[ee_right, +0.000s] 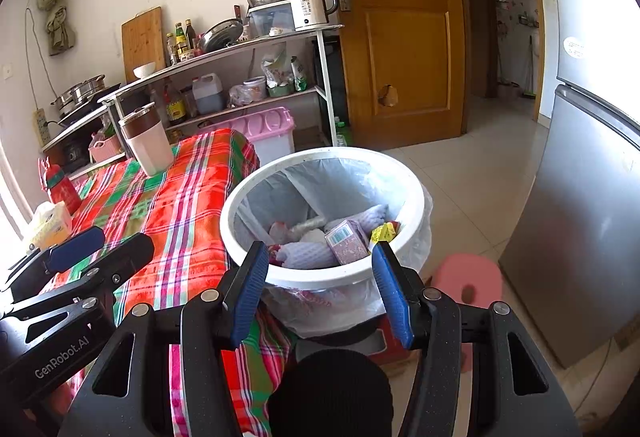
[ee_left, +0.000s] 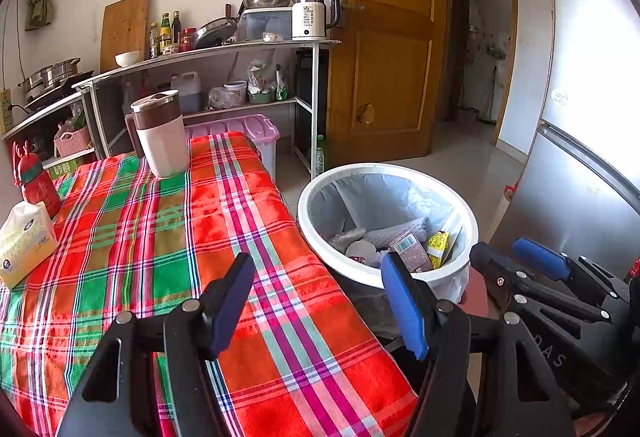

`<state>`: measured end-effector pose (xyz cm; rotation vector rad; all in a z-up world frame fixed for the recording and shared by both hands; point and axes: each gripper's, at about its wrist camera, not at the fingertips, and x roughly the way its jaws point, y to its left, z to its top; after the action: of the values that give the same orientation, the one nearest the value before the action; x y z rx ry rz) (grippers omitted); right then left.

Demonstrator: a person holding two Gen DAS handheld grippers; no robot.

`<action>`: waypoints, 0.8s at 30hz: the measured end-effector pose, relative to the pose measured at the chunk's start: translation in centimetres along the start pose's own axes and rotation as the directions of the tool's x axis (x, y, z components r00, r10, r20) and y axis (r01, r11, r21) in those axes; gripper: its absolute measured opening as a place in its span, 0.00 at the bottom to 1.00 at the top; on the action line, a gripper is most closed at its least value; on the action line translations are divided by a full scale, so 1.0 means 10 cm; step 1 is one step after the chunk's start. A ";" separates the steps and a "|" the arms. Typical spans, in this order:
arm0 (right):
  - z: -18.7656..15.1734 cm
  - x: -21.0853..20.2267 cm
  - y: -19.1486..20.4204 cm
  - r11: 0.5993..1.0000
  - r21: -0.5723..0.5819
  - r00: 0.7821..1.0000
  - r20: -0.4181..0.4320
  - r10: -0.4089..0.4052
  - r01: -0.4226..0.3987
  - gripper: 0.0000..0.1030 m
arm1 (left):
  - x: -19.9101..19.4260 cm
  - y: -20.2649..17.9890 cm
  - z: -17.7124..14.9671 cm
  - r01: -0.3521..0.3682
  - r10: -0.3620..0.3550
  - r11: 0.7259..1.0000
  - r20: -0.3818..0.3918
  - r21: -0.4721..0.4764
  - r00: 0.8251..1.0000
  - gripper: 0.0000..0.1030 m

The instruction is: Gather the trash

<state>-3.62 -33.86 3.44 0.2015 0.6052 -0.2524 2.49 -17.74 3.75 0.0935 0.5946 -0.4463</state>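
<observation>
Both tools are empty, their blue-padded jaws standing apart with nothing between them. The left tool (ee_left: 320, 301) is aimed down over the bench edge; the right tool (ee_right: 320, 289) is aimed at the near rim of the round white plastic waste bin with a pale translucent liner bag (ee_right: 248, 197).

The bin stands off the bench's right side, on a low support that is mostly hidden.

Contents, judged by appearance:
- Small pink printed carton with a barcode (ee_right: 347, 242): light, fairly stiff. Take it across its flat faces.
- Yellow crinkled wrapper (ee_right: 383, 232): very light, soft, likely slippery. Pinch a fold.
- White foam net sleeve (ee_right: 310, 257): soft, compressible.
- Liner bag: thin and prone to tearing. Gather it at the overhang below the rim.

The bench under the red-and-green plaid cloth (ee_left: 168, 237) shows no loose trash.
</observation>
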 end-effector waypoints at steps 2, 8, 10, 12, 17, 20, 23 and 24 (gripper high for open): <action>0.00 -0.01 0.00 1.000 0.001 1.000 0.000 0.001 -0.001 0.53 | 0.00 0.00 0.00 -0.001 0.001 1.000 0.000 0.001 1.000 0.66; 0.00 -0.01 0.00 1.000 0.001 1.000 0.000 0.000 0.000 0.53 | 0.01 0.00 0.00 0.001 -0.001 1.000 -0.001 -0.002 1.000 0.66; 0.00 -0.01 0.00 1.000 0.001 1.000 -0.001 0.001 -0.001 0.53 | 0.01 0.00 0.00 0.000 0.000 1.000 -0.001 -0.002 1.000 0.66; 0.00 -0.01 0.01 1.000 0.001 1.000 0.000 0.001 -0.001 0.53 | 0.01 0.00 -0.01 0.000 0.000 1.000 -0.002 -0.002 1.000 0.66; 0.00 -0.02 0.00 1.000 0.005 1.000 -0.002 0.003 -0.003 0.53 | 0.02 0.00 -0.01 0.002 -0.002 1.000 -0.003 -0.003 1.000 0.66; 0.00 -0.02 0.01 1.000 0.002 1.000 0.001 0.002 -0.002 0.53 | 0.02 0.00 -0.02 0.006 -0.006 1.000 -0.005 -0.003 1.000 0.66; 0.00 -0.02 0.01 1.000 0.004 1.000 0.002 0.003 -0.003 0.53 | 0.02 0.00 -0.02 0.007 -0.007 1.000 -0.006 -0.002 1.000 0.66; 0.00 -0.02 0.01 1.000 0.003 1.000 0.001 0.003 -0.003 0.53 | 0.03 -0.01 -0.02 0.007 -0.007 1.000 -0.007 -0.003 1.000 0.66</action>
<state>-3.74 -33.71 3.54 0.2048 0.6032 -0.2508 2.58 -17.88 3.45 0.0905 0.6023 -0.4525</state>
